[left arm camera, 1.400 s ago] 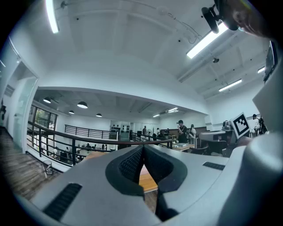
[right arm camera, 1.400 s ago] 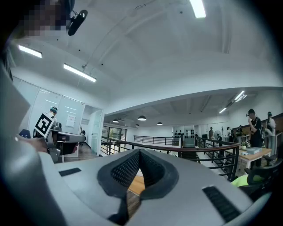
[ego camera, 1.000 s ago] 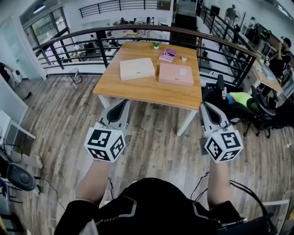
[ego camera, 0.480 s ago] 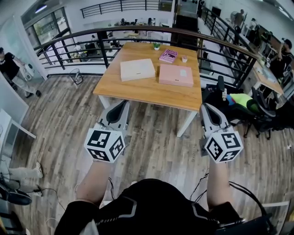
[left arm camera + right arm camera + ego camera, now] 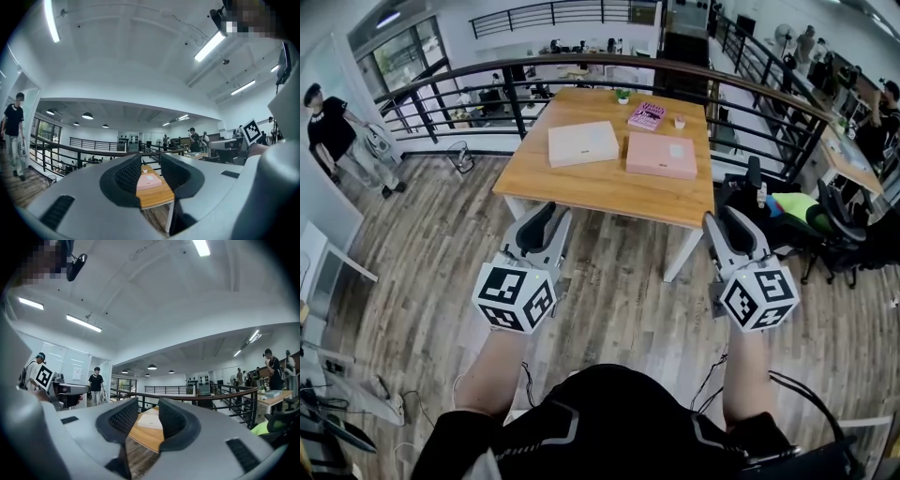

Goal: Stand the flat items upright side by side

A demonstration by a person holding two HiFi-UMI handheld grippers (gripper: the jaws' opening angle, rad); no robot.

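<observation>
Across the floor stands a wooden table (image 5: 609, 183) with a cream flat box (image 5: 582, 142), a pink flat box (image 5: 661, 155) and a smaller magenta book (image 5: 646, 115), all lying flat. My left gripper (image 5: 548, 217) and right gripper (image 5: 727, 220) hover level in front of it, well short of the table. Both pairs of jaws have just been opening and stand open with nothing between them. Through the left gripper (image 5: 151, 171) gap the pink box (image 5: 149, 182) shows far off. The cream box (image 5: 151, 420) shows beyond the right gripper (image 5: 148, 417).
A small potted plant (image 5: 622, 94) and a little cup (image 5: 679, 121) sit at the table's far end. A dark railing (image 5: 581, 66) curves behind it. Office chairs with a green item (image 5: 792, 202) stand right of the table. A person (image 5: 333, 127) walks at the left.
Both grippers' jaws have parted from shut to a small gap. The hands have kept their place. A person at the left has walked further into view.
</observation>
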